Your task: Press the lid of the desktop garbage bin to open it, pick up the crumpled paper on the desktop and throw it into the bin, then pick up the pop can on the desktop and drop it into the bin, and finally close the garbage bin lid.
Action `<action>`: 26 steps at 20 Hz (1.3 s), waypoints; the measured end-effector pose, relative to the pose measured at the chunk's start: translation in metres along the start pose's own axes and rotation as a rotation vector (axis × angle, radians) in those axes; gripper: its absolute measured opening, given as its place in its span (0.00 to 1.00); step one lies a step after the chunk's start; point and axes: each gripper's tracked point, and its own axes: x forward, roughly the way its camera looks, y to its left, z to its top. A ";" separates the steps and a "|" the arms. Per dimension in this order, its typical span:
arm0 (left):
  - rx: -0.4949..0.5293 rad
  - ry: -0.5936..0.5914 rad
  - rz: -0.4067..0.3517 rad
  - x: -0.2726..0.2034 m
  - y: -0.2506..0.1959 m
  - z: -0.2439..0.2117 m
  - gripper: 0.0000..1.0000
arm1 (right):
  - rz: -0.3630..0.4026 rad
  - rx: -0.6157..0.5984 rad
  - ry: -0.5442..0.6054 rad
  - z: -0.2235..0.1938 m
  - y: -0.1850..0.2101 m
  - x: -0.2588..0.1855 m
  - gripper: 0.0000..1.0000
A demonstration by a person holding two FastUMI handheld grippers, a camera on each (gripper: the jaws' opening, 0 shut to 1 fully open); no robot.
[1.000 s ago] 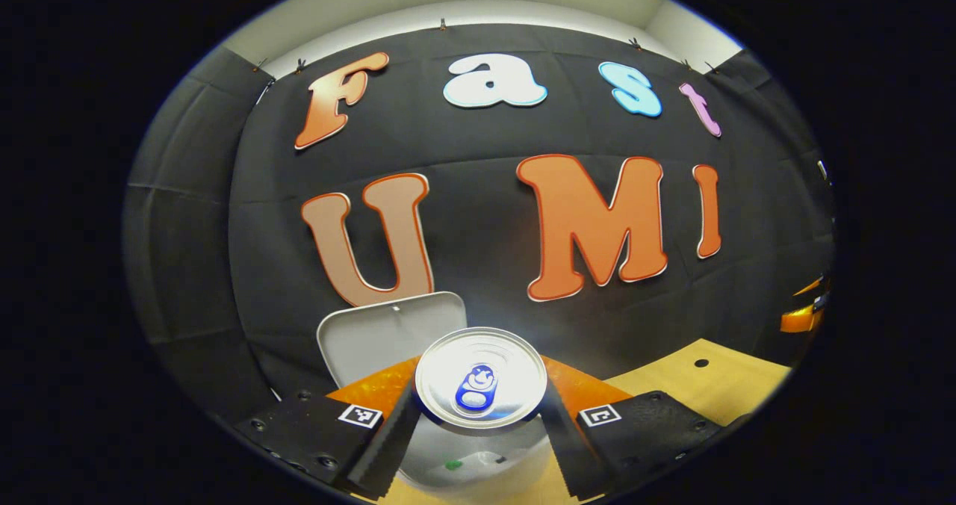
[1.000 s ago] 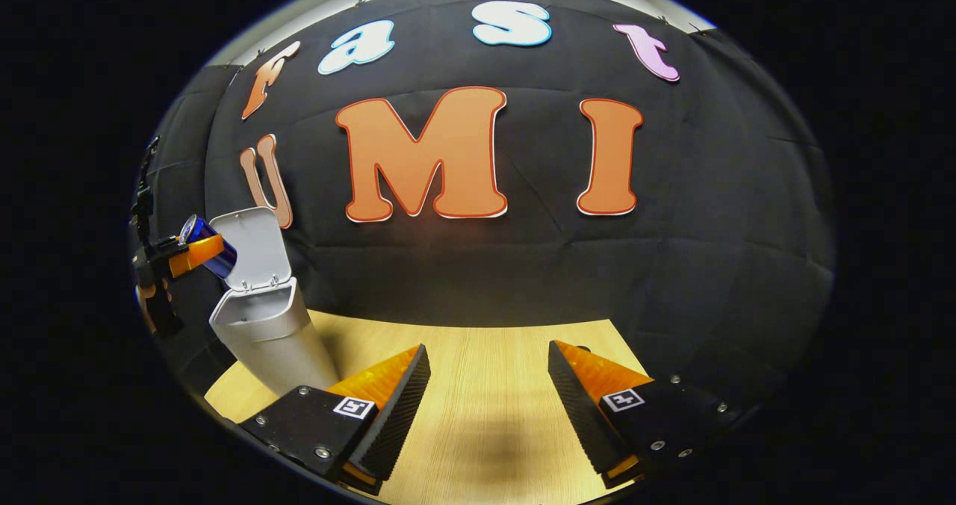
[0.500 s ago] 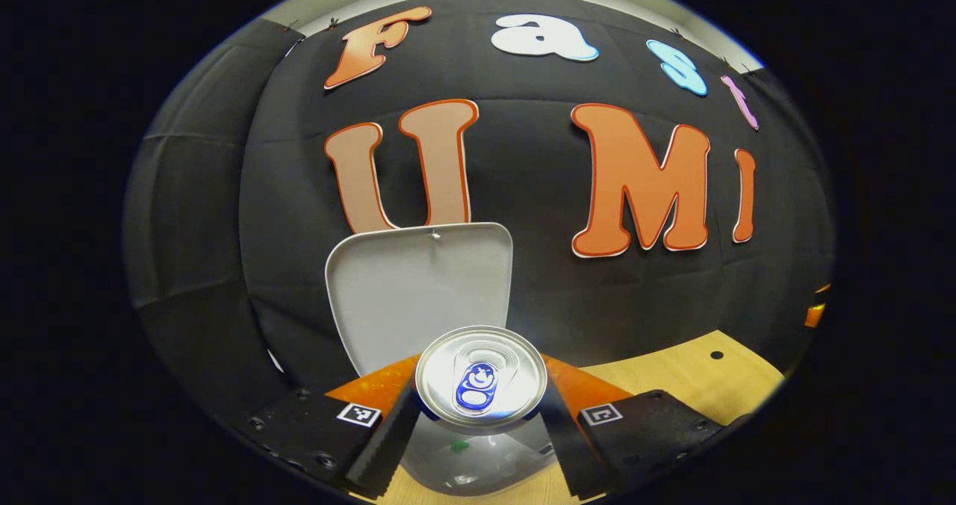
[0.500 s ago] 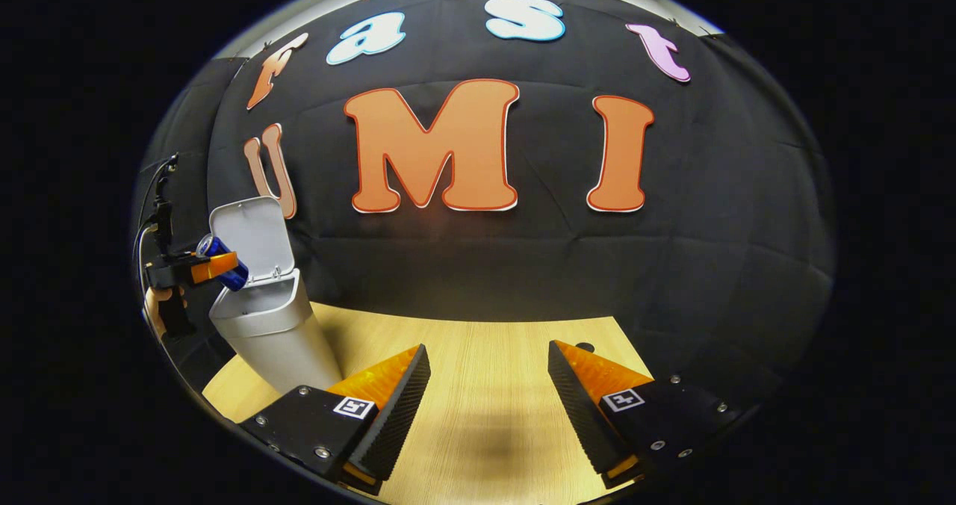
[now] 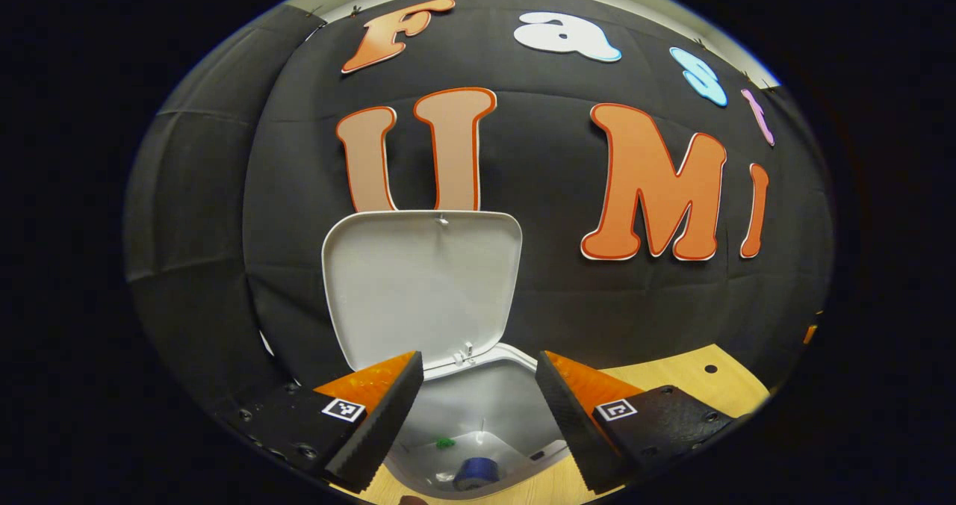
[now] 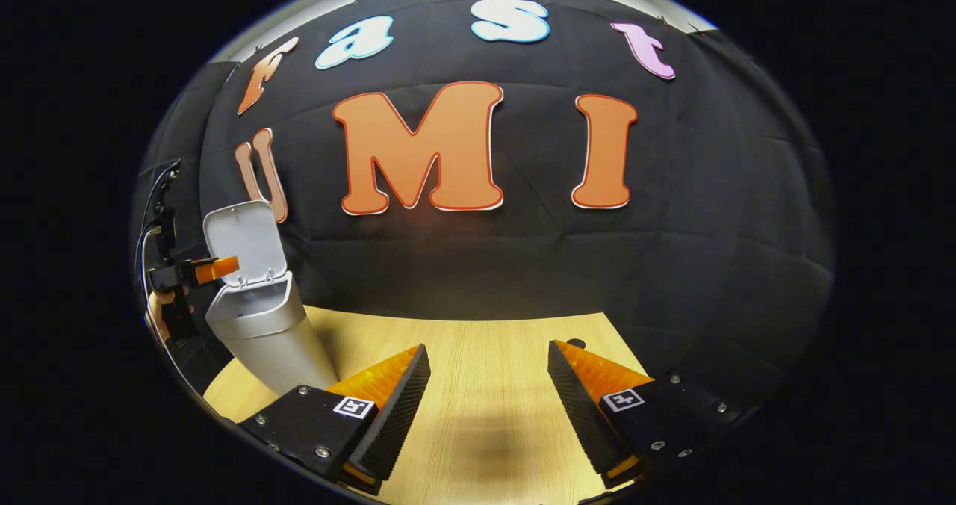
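Two fingers of my left gripper (image 5: 478, 408) stand apart with nothing between them, poised over the open mouth of the desktop garbage bin (image 5: 515, 404). Down inside the bin, in the left gripper view, the pop can (image 5: 474, 471) lies at the bottom as a blue shape, with a small green speck beside it that I cannot identify. The crumpled paper I cannot make out in there. The bin's white lid (image 5: 422, 284) stands upright just beyond my fingers, hinged at the far rim of the bin, its inner face turned toward me.

My right gripper (image 6: 489, 397) is also spread wide and empty, held above the bare wooden counter (image 6: 485, 341), well apart from the bin. From the right gripper view, the bin sits near the counter's far left edge, its body light grey and tapering downward, the lid raised. My left gripper appears there too, small and far off, just above the bin's rim, with my hand (image 6: 160, 307) on its handle below. A small dark hole (image 6: 575, 343) marks the counter near the back wall.
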 end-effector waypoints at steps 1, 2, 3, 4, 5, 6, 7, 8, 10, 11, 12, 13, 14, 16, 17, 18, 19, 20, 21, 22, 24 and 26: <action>0.001 -0.007 -0.001 -0.001 0.001 0.002 0.95 | -0.004 0.009 0.001 -0.002 0.002 -0.002 0.95; 0.000 -0.014 -0.005 -0.001 0.001 0.004 0.95 | -0.012 0.011 -0.004 -0.002 0.005 -0.002 0.95; 0.001 -0.013 -0.012 0.000 0.001 0.004 0.96 | -0.028 0.007 -0.006 -0.004 0.007 -0.002 0.95; 0.004 -0.009 -0.022 0.000 0.001 0.003 0.95 | -0.044 0.008 -0.007 -0.005 0.009 -0.002 0.94; 0.004 -0.008 -0.033 0.001 0.001 0.002 0.95 | -0.052 0.017 -0.013 -0.005 0.014 -0.002 0.95; -0.001 -0.007 -0.052 0.002 -0.002 0.000 0.96 | -0.059 0.027 -0.018 -0.006 0.020 -0.001 0.95; -0.005 -0.004 -0.070 0.003 -0.004 -0.001 0.98 | -0.068 0.035 -0.023 -0.006 0.025 0.000 0.95; -0.008 0.001 -0.087 0.005 -0.006 -0.003 0.96 | -0.075 0.042 -0.028 -0.007 0.030 0.001 0.95; -0.008 0.011 -0.099 0.008 -0.002 -0.003 0.96 | -0.081 0.064 -0.034 -0.006 0.042 -0.001 0.95; -0.012 0.002 -0.110 0.007 -0.001 0.002 0.96 | -0.079 0.070 -0.039 -0.004 0.048 -0.002 0.95; -0.013 -0.003 -0.123 0.005 0.000 0.007 0.96 | -0.084 0.069 -0.040 -0.005 0.051 -0.003 0.95; -0.013 0.001 -0.130 0.004 0.003 0.011 0.95 | -0.087 0.066 -0.041 -0.005 0.052 -0.004 0.95; -0.017 0.005 -0.138 0.002 0.004 0.016 0.95 | -0.087 0.067 -0.044 -0.004 0.054 -0.006 0.95; -0.037 0.004 -0.150 -0.003 0.008 0.033 0.96 | -0.085 0.071 -0.044 -0.004 0.057 -0.007 0.95; -0.035 -0.004 -0.159 -0.005 0.009 0.046 0.96 | -0.088 0.072 -0.044 -0.005 0.056 -0.008 0.95; -0.025 -0.008 -0.156 -0.006 0.011 0.057 0.96 | -0.088 0.076 -0.044 -0.005 0.057 -0.007 0.95; -0.018 -0.007 -0.145 -0.009 0.017 0.070 0.95 | -0.081 0.080 -0.043 -0.005 0.058 -0.008 0.95; -0.021 -0.010 -0.137 -0.010 0.020 0.083 0.97 | -0.075 0.080 -0.045 -0.005 0.059 -0.009 0.95; -0.030 -0.020 -0.133 -0.012 0.022 0.099 0.95 | -0.070 0.077 -0.044 -0.005 0.059 -0.008 0.95; -0.035 -0.021 -0.128 -0.013 0.023 0.110 0.95 | -0.064 0.076 -0.043 -0.005 0.058 -0.008 0.95; -0.035 -0.027 -0.108 -0.013 0.028 0.135 0.95 | -0.045 0.079 -0.038 -0.005 0.055 -0.004 0.95; -0.039 -0.041 -0.089 -0.013 0.031 0.160 0.95 | -0.022 0.090 -0.030 -0.005 0.052 0.000 0.95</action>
